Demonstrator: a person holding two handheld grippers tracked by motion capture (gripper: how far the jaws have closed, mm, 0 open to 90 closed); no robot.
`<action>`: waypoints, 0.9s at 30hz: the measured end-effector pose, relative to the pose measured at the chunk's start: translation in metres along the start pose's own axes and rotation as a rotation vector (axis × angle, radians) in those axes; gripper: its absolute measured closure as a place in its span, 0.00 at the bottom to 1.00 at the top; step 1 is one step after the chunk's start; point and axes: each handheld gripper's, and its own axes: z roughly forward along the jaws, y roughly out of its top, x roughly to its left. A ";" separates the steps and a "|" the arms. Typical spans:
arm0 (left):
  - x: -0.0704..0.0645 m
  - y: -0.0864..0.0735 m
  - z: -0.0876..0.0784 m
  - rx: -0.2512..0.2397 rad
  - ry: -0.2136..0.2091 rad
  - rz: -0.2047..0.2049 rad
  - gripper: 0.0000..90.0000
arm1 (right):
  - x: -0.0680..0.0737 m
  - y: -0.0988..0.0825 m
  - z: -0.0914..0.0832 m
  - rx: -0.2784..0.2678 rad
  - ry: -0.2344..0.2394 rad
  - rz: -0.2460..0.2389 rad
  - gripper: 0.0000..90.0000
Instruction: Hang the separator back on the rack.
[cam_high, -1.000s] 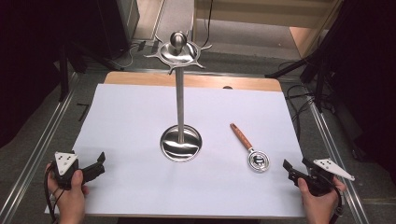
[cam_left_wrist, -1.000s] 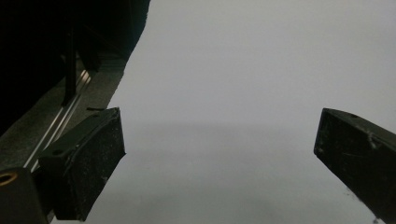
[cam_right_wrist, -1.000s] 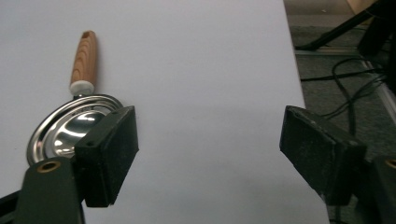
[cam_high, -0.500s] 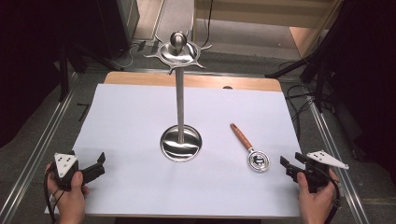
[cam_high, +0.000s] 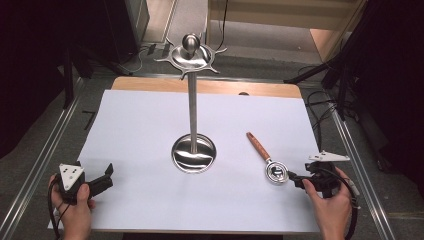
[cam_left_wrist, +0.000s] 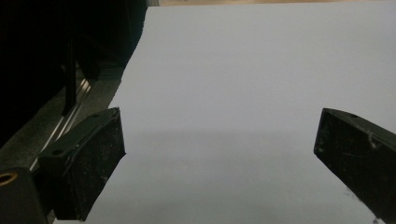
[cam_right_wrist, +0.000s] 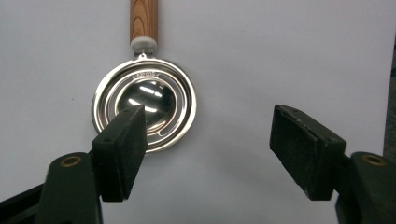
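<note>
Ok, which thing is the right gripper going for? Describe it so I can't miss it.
On the white sheet, look right of the tall steel stand. The utensil lies flat there, its round, shiny ringed head nearest the right gripper. Its wooden handle sets it apart from the all-metal stand.

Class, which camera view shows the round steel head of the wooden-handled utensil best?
The right gripper view: the utensil's head sits close, its rings and rim sharp. The high view shows the whole utensil, small, beside the right tool. The left gripper view looks along white table cover.
</note>
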 end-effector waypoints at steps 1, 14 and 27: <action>0.000 0.000 0.000 0.001 -0.001 0.000 0.03 | 0.002 0.002 0.002 0.028 0.011 0.005 0.35; 0.001 0.000 0.000 0.006 -0.008 -0.010 0.03 | 0.011 0.018 0.017 0.184 0.048 -0.015 0.25; 0.001 0.000 0.001 0.003 -0.008 -0.006 0.03 | 0.021 0.043 0.025 0.215 0.041 -0.038 0.23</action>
